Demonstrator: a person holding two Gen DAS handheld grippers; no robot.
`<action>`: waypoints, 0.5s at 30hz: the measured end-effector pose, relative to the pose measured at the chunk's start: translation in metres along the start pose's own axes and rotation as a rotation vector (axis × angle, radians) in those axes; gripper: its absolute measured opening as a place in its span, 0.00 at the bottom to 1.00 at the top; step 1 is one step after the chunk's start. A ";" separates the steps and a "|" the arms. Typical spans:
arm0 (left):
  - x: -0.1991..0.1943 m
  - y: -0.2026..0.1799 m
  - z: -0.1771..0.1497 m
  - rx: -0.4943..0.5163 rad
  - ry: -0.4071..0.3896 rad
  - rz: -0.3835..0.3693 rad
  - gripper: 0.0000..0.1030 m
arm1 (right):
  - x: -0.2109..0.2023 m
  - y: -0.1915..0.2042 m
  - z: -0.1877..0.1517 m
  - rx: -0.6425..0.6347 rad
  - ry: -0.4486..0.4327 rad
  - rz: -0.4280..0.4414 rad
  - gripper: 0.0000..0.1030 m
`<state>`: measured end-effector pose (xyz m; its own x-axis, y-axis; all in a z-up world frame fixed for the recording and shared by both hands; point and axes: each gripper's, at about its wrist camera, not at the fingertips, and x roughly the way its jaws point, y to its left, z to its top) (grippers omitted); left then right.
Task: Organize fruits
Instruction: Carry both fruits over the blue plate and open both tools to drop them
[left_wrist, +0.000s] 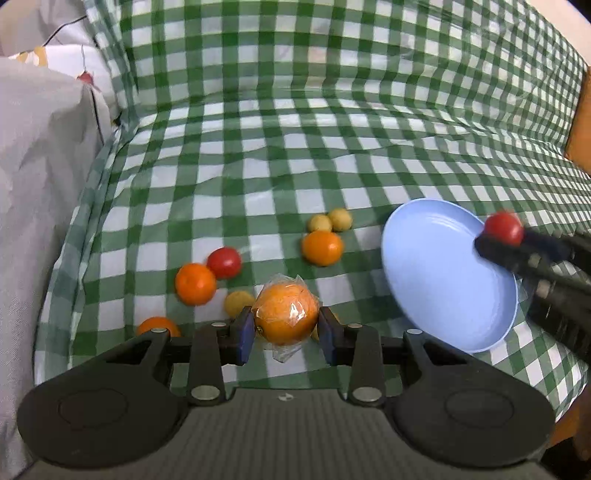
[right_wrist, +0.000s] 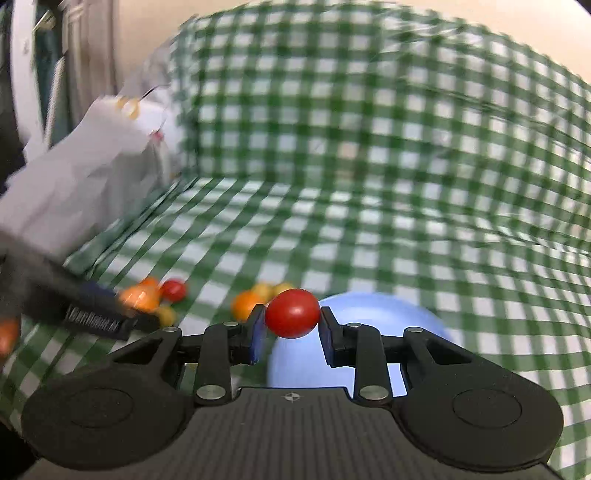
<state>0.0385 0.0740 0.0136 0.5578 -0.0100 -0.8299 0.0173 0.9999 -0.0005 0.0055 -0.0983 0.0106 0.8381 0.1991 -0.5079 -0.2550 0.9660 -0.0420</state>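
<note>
My left gripper (left_wrist: 286, 328) is shut on an orange wrapped in clear plastic (left_wrist: 285, 314), lifted just above the green checked cloth. My right gripper (right_wrist: 292, 325) is shut on a red tomato (right_wrist: 292, 318); in the left wrist view that tomato (left_wrist: 504, 229) hangs over the right rim of the empty blue plate (left_wrist: 443, 280). Loose on the cloth lie another red tomato (left_wrist: 224, 262), several oranges (left_wrist: 195, 283) (left_wrist: 322, 248) and small yellow fruits (left_wrist: 330, 220). The right wrist view is blurred; the plate (right_wrist: 369, 314) shows behind the held tomato.
A white crumpled cloth or bag (left_wrist: 44, 166) rises at the left edge. The checked cloth (left_wrist: 332, 129) climbs a backrest at the rear. An orange-brown panel (left_wrist: 580, 136) stands at the far right.
</note>
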 end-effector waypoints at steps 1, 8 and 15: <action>0.000 -0.004 0.000 0.007 -0.003 0.002 0.39 | 0.000 -0.007 0.001 0.005 -0.002 -0.020 0.31; 0.002 -0.026 0.006 0.012 -0.047 -0.026 0.39 | 0.007 -0.040 -0.013 0.054 0.053 -0.110 0.31; 0.008 -0.055 0.011 0.037 -0.066 -0.049 0.39 | 0.011 -0.057 -0.021 0.072 0.093 -0.151 0.31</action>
<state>0.0510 0.0192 0.0127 0.6086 -0.0607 -0.7911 0.0759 0.9970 -0.0181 0.0190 -0.1544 -0.0108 0.8153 0.0379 -0.5778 -0.0913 0.9938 -0.0636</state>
